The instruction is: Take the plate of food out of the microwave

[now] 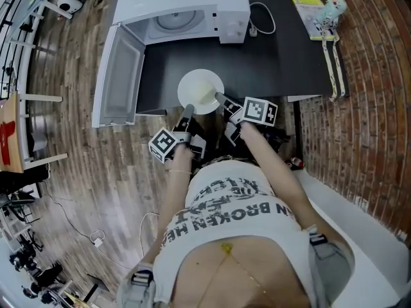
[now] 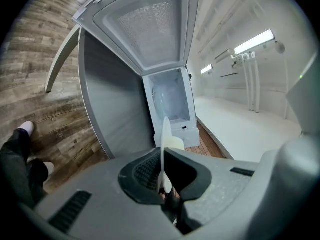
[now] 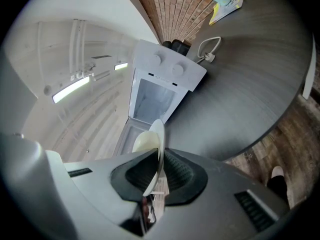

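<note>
A white plate [image 1: 200, 92] with a pale lump of food [image 1: 207, 97] hangs over the dark table [image 1: 270, 63], in front of the white microwave [image 1: 183, 8]. My left gripper [image 1: 187, 112] is shut on the plate's near left rim and my right gripper [image 1: 220, 97] on its right rim. In the left gripper view the plate [image 2: 164, 144] stands edge-on between the jaws of the left gripper [image 2: 165, 178], with the food [image 2: 176, 143] beside it. The right gripper view shows the plate [image 3: 158, 144] the same way in my right gripper [image 3: 157, 178]. The microwave's cavity [image 1: 173, 21] holds only its glass turntable.
The microwave door [image 1: 119, 76] hangs open to the left, past the table's edge. A white cable and plug [image 1: 260, 19] lie right of the microwave. A booklet and a small toy [image 1: 321, 15] sit at the table's far right. Wood floor lies left, brick floor right.
</note>
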